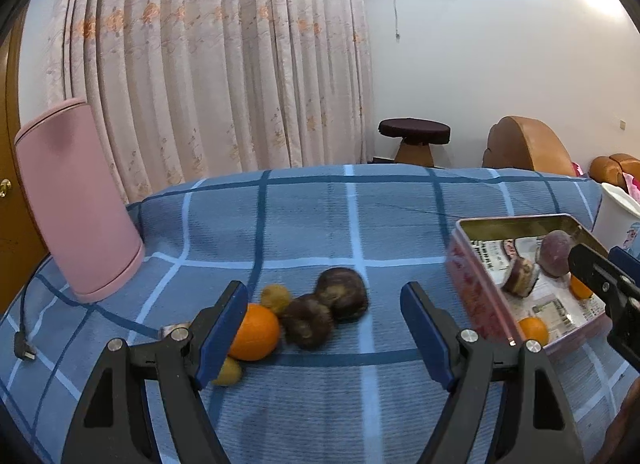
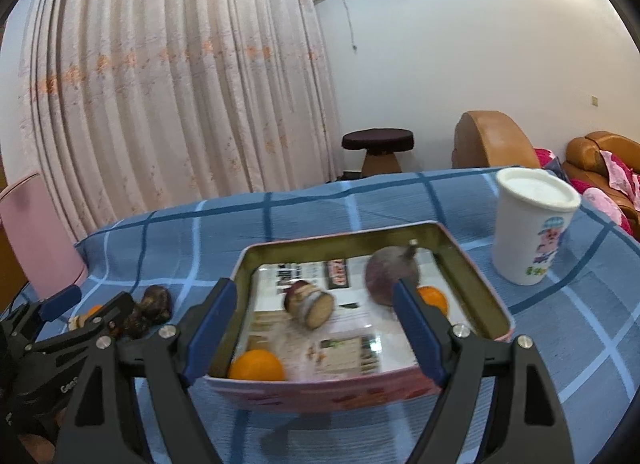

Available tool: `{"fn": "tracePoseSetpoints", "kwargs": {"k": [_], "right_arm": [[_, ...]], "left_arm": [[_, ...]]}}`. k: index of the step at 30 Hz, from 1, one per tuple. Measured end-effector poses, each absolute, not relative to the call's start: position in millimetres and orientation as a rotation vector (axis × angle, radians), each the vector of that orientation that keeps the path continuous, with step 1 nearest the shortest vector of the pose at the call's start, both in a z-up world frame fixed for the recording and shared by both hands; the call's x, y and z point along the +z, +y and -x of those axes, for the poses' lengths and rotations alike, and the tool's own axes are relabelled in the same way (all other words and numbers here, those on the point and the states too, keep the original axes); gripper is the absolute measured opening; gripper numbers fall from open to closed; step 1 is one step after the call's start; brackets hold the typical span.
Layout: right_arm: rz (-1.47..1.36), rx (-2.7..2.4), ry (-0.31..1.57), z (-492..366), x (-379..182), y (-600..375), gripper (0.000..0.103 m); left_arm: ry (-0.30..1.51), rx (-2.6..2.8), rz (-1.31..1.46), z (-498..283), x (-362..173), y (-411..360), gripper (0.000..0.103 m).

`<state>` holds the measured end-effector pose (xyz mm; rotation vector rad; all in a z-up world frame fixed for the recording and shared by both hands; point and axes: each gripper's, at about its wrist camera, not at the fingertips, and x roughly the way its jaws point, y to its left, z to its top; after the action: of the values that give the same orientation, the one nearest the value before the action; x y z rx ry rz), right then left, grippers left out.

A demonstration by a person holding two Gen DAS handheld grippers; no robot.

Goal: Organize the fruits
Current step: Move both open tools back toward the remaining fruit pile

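A pink tin box (image 2: 472, 264) lined with newspaper holds a purple fruit (image 2: 390, 268), a cut brown piece (image 2: 310, 306) and two oranges (image 2: 256, 366) (image 2: 434, 298). My right gripper (image 2: 316, 328) is open and empty above the box. In the left wrist view, my left gripper (image 1: 326, 334) is open and empty above a pile on the blue checked cloth: an orange (image 1: 256, 330), two dark brown fruits (image 1: 342, 294) (image 1: 308, 322) and two small yellow-brown fruits (image 1: 276, 298) (image 1: 230, 372). The box (image 1: 476, 296) lies to the right.
A pink cylinder (image 1: 76, 203) stands at the left with a black cable and plug (image 1: 24, 348). A white lidded cup (image 2: 530, 223) stands right of the box. A stool (image 1: 414, 139) and sofas lie beyond the table's far edge.
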<state>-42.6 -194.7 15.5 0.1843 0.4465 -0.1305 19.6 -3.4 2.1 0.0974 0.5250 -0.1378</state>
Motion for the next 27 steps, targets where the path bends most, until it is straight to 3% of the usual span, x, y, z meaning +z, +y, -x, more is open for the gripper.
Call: {"fn": "tracePoseSetpoints", "kwargs": {"k": [8,16,23,27], "right_arm": [[-0.17,-0.037,0.492,34,12,-154,0.082],[-0.113,0.096,0.564,19,5,-95,0.068],[-0.076,0.256,0.69,-1,-9,-41,0.046],[-0.07,0.334,0.744,-12,-17,-12,0.046]], "left_arm": [[0.555,-0.087,-0.106,-29,-1,35,0.08],[0.618,-0.016,-0.084,-48,-1,100,0.08],[0.644,0.049,-0.046,-56,3,149,0.08],[0.671,0.092,-0.049,-57,2,167,0.08]]}}
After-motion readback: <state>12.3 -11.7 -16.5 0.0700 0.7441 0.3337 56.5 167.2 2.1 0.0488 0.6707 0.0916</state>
